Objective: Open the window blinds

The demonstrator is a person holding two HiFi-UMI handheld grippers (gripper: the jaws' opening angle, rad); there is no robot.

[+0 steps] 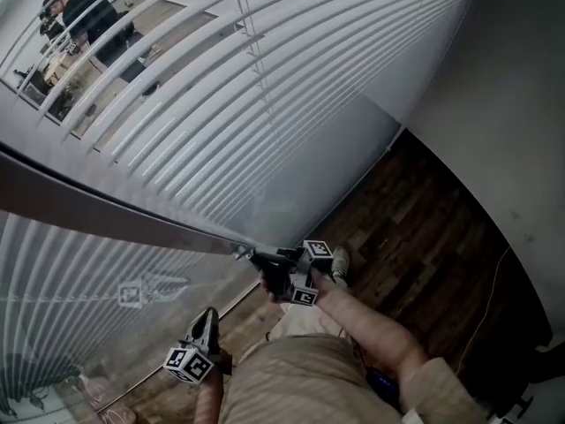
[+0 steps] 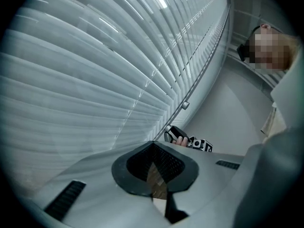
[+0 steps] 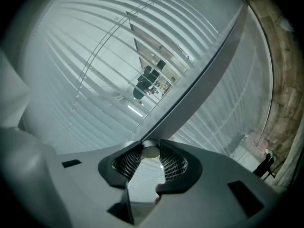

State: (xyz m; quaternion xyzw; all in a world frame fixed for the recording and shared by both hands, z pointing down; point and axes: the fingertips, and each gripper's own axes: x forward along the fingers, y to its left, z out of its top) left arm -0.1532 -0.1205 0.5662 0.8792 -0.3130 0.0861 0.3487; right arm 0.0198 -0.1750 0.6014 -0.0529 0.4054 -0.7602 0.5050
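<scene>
The right gripper (image 1: 261, 261) is pinching the knob end of the wand (image 1: 132, 212), which is slanting off toward 10 o'clock across the blinds (image 1: 300, 87). By my judgement, the tilting step is in hand. The next move is calling for a wrist roll about the wand's line without slipping. The forearm (image 1: 371, 325) is reaching in from 5 o'clock. The left gripper (image 1: 206, 318), closed and empty, is hanging at 7 o'clock.
</scene>
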